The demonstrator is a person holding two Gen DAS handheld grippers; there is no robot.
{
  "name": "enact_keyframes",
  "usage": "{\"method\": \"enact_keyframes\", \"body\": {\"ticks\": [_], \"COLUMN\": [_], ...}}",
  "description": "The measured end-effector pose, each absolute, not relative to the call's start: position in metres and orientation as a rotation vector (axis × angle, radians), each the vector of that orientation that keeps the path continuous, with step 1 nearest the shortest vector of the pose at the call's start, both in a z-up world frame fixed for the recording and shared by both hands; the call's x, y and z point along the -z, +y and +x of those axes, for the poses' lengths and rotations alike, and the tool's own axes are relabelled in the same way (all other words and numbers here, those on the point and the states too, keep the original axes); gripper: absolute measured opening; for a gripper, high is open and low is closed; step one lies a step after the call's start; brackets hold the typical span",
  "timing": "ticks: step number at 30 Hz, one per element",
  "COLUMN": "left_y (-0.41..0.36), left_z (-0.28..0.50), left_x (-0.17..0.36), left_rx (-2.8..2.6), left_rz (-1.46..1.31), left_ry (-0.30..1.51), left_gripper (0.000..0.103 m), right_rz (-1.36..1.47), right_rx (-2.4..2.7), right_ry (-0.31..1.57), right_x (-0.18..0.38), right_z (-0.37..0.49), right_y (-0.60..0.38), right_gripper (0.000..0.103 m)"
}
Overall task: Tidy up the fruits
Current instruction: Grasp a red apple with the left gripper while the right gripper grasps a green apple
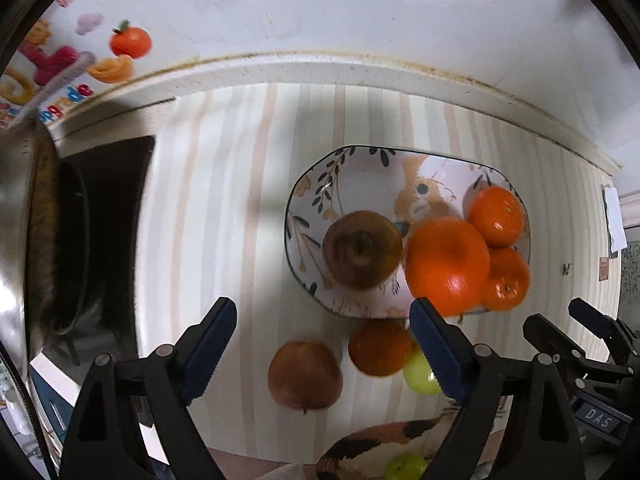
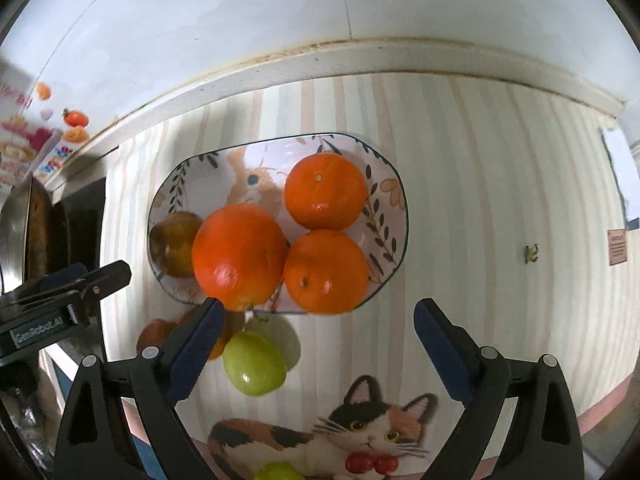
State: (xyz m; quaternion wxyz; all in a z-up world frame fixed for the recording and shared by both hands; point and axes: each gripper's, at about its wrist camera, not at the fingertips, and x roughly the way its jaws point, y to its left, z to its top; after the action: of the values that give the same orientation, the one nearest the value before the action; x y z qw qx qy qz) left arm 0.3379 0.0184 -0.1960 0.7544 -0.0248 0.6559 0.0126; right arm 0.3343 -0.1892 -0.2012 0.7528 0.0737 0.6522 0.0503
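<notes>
A patterned bowl (image 1: 352, 176) (image 2: 384, 184) holds three oranges (image 2: 240, 256) (image 1: 448, 264) and a brown apple (image 1: 362, 250) (image 2: 176, 244). In front of it on the striped mat lie a red apple (image 1: 305, 375), an orange fruit (image 1: 378, 348) and a green fruit (image 2: 254, 362) (image 1: 418, 374). Another green fruit (image 2: 278, 472) sits at the near edge. My left gripper (image 1: 324, 348) is open and empty above the loose fruits. My right gripper (image 2: 316, 344) is open and empty in front of the bowl.
A metal pot (image 1: 24, 240) stands on a dark stove (image 1: 116, 216) at the left. The white wall (image 1: 360, 12) runs behind the mat. A cat picture (image 2: 360, 428) is printed on the mat's near part. The right gripper's body (image 1: 592, 340) shows at the right.
</notes>
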Motion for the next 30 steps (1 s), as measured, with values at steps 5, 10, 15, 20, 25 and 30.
{"method": "enact_keyframes", "body": {"ticks": [5,10,15,20,25,30], "left_y": [0.016,0.024,0.026,0.025,0.026,0.031], "left_z": [0.313,0.286,0.259,0.234,0.217,0.210], "left_x": [0.177,0.157,0.133,0.115,0.102,0.090], "left_rx": [-0.028,-0.032,-0.012,0.010,0.022,0.024], "left_rz": [-0.027,-0.032,-0.045,-0.058,-0.067,-0.085], "left_ry": [1.361,1.309,1.267,1.243,1.225,1.202], "left_gripper": [0.088,0.088,0.088,0.088,0.088,0.088], "right_rz": [0.153,0.105,0.066,0.068,0.056,0.072], "right_rx": [-0.121,-0.109,-0.120,-0.134,-0.149,-0.164], "right_ry": [1.382,1.329,1.286,1.255,1.217,1.190], "right_x": [0.176,0.146,0.113,0.090,0.066,0.051], "right_z": [0.310,0.290,0.269,0.250,0.230,0.220], "right_y": [-0.185,-0.182,-0.176,-0.172,-0.166,-0.161], "right_gripper": [0.097,0.097,0.097,0.097,0.097,0.097]}}
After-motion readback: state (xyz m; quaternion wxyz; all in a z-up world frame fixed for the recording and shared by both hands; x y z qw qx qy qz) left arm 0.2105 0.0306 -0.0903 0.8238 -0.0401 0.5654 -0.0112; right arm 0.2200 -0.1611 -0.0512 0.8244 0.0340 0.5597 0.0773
